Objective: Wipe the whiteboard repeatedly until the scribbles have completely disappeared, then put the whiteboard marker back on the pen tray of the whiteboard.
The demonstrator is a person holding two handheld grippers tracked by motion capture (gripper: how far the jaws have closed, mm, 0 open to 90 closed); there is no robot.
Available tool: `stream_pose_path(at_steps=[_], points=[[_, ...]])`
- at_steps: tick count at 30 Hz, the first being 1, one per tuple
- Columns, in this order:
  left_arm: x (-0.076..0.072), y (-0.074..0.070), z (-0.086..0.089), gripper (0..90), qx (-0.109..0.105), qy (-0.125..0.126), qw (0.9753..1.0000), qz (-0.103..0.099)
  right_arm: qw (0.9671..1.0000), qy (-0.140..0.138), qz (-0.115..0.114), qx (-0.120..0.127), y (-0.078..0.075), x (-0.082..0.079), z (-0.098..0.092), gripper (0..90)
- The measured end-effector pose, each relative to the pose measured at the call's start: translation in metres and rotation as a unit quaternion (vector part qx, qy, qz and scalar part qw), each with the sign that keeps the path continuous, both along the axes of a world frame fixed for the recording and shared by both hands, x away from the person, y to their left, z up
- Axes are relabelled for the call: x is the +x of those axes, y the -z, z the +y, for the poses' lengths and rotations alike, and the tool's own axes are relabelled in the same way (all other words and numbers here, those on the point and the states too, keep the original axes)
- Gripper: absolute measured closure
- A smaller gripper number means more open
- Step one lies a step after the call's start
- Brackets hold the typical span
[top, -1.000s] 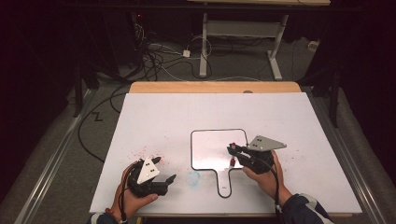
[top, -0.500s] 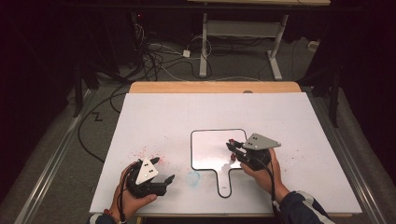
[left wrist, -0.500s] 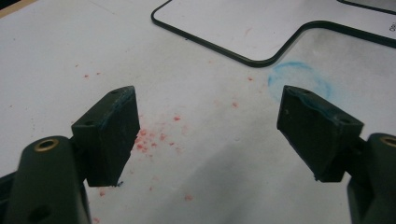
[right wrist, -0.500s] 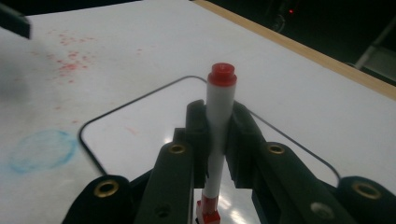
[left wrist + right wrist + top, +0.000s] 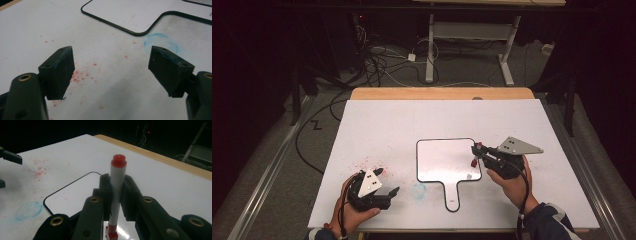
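A small paddle-shaped whiteboard (image 5: 447, 160) with a black rim lies flat at the middle front of the table; its corner also shows as the whiteboard (image 5: 130, 15) and the whiteboard (image 5: 72, 192). My right gripper (image 5: 477, 154) is shut on a white marker (image 5: 116, 192) with a red end cap, held upright over the board's right edge. The marker (image 5: 475, 155) stands with its lower red end close to the board. My left gripper (image 5: 388, 186) rests low at the front left, open, with nothing between its jaws [the left gripper (image 5: 111, 72)].
The white table top (image 5: 412, 125) carries red specks (image 5: 367, 162) by the left gripper and a smudged blue ring (image 5: 418, 190) left of the board's handle. A wooden edge (image 5: 442, 93) runs along the back. Cables and a desk frame (image 5: 472, 35) lie on the floor beyond.
My right gripper has lifted and tilted with the marker, which now stands more upright over the board's right edge. The left gripper has stayed in place.
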State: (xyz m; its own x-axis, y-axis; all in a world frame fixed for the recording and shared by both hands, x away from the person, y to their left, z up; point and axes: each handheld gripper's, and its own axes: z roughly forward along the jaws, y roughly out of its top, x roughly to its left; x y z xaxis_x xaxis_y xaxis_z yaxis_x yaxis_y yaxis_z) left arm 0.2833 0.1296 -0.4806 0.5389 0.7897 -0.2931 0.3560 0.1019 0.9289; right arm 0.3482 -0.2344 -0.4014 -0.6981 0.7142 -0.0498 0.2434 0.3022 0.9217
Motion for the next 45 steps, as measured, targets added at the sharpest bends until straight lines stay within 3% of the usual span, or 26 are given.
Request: stream_pose_path(at_steps=[10,12,13,16,20,22,28,35,39,45], points=[[0.003,0.001,0.002,20.1,-0.003,0.000,1.0000,0.002,0.9991,0.022,0.030,-0.019,-0.015,-0.003,-0.030,80.7],[0.003,0.000,0.000,20.1,-0.001,0.003,1.0000,0.002,0.9981,0.023,0.050,-0.027,-0.015,-0.002,-0.036,80.7],[0.003,0.000,0.000,20.1,-0.001,0.005,1.0000,0.002,0.9979,0.033,0.048,-0.029,-0.013,-0.001,-0.039,80.7],[0.002,0.001,-0.002,20.1,0.000,0.008,1.0000,0.002,0.9945,0.040,0.091,-0.032,-0.007,0.007,-0.044,80.6],[0.005,0.001,-0.004,20.1,-0.001,0.009,0.9999,0.005,0.9909,0.035,0.126,-0.030,0.001,0.015,-0.041,80.5],[0.005,0.002,-0.004,20.1,-0.001,0.009,0.9999,0.007,0.9886,0.029,0.141,-0.043,0.005,0.020,-0.035,80.5],[0.003,0.003,-0.002,20.1,0.001,0.006,0.9999,0.009,0.9871,0.023,0.151,-0.049,0.015,0.035,-0.022,80.6],[0.004,0.004,-0.007,20.1,0.009,0.011,0.9999,0.009,0.9864,0.026,0.159,-0.031,0.024,0.052,-0.015,79.9],[0.003,0.004,-0.007,20.1,0.010,0.012,0.9998,0.008,0.9829,0.049,0.177,-0.009,0.033,0.066,-0.014,78.2],[0.003,0.005,-0.007,20.1,0.012,0.012,0.9998,0.012,0.9784,0.074,0.193,-0.005,0.050,0.083,-0.011,76.1]])
